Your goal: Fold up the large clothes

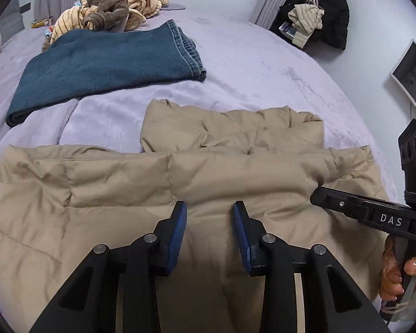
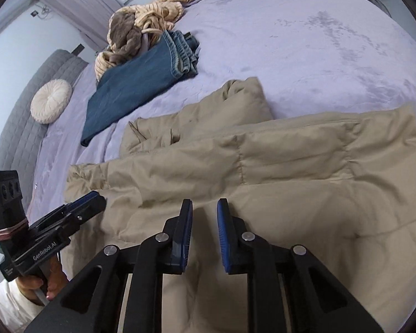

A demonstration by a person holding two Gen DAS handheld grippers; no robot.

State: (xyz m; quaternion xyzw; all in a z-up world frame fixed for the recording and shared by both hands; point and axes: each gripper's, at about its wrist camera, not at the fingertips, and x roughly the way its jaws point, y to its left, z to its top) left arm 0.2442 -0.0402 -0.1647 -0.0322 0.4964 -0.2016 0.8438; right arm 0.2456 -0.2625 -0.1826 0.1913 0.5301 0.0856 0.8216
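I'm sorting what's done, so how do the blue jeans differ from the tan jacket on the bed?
The jeans are dark blue denim; the jacket is tan and puffy. The jeans lie folded into a compact stack farther up the bed; the jacket is spread wide and rumpled, nearest the tongs. The jeans look smaller. Both rest on the lilac cover.

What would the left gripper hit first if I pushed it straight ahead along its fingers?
Most likely the tan puffer jacket: the left gripper points down at it with open, empty jaws. How near is unclear.
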